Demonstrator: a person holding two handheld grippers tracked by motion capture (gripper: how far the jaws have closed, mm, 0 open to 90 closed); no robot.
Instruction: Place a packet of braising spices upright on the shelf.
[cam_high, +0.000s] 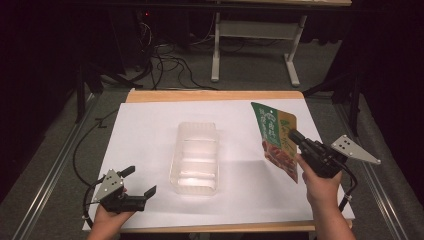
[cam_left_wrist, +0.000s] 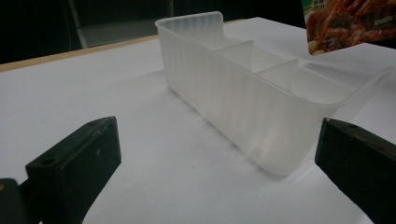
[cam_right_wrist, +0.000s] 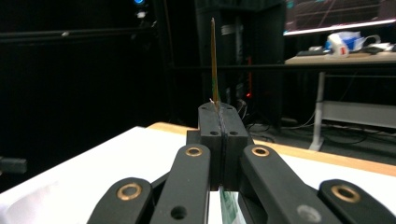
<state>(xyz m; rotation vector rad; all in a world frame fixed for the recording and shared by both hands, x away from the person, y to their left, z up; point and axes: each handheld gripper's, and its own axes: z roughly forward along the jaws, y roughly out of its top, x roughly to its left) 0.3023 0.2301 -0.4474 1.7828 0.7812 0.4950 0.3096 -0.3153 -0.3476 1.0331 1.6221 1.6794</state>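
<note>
My right gripper sits at about 4 o'clock on the table, jaws pressed together on a flat food pouch. The pouch is green and orange with a food photo; I hold it near its right edge and it hangs clear of the white sheet, lifted, tilted, its top corner pointing to 11 o'clock. In the right gripper view the two black jaws meet with no gap and the pouch stands edge-on between them, a thin upright line rising at 12 o'clock.

My left gripper rests at about 7 o'clock on the table, jaws spread wide, nothing between them. In the left gripper view both jaws rise from the bottom corners, well apart, with bare white sheet between.

Clear plastic container lies at table centre, long axis running 12 to 6, divided into compartments, empty. It is well apart from both grippers. From the left gripper view, the container stands ahead toward 1 o'clock, its near rounded end just beside the right-hand jaw, not touching. Bottom corner of the pouch shows at 1 o'clock above the container's far side.
</note>
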